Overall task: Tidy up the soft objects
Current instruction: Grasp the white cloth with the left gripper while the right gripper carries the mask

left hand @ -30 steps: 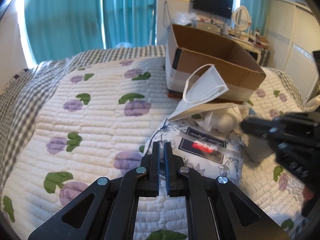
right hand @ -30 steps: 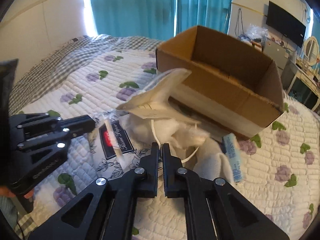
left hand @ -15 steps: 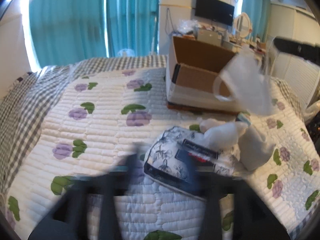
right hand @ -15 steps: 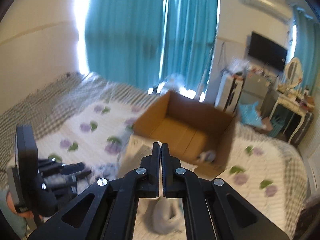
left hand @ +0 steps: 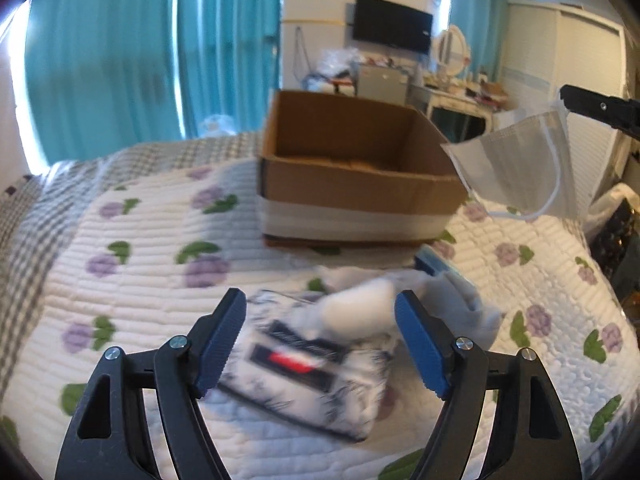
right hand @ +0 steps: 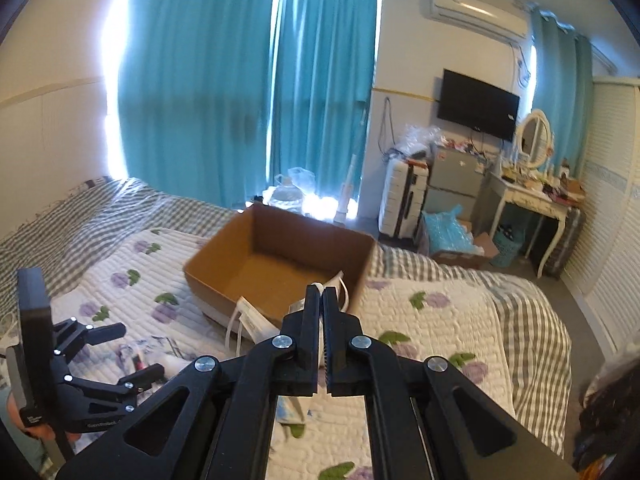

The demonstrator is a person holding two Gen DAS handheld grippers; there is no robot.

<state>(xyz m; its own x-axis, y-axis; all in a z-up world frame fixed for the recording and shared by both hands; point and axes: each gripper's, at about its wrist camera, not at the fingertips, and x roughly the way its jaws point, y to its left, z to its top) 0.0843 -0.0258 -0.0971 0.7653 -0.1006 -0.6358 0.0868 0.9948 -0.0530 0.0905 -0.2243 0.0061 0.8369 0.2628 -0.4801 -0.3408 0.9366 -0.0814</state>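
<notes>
My right gripper (right hand: 322,292) is shut on a white face mask (left hand: 516,168) and holds it in the air beside the open cardboard box (left hand: 352,172); in the right wrist view the mask (right hand: 256,324) hangs under the fingers by the box (right hand: 280,264). My left gripper (left hand: 320,320) is open above a floral tissue pack (left hand: 316,364) on the bed. White soft items (left hand: 360,308) and a pale sock (left hand: 468,304) lie against the pack.
The quilted bedspread (left hand: 140,248) with purple flowers covers the bed. A blue-edged item (left hand: 432,264) lies near the box. A dressing table (right hand: 532,200) and suitcase (right hand: 404,200) stand beyond the bed. Teal curtains (right hand: 240,80) hang behind.
My right gripper lifted the mask off the pile and carried it up to the box. My left gripper opened and pulled back from the tissue pack.
</notes>
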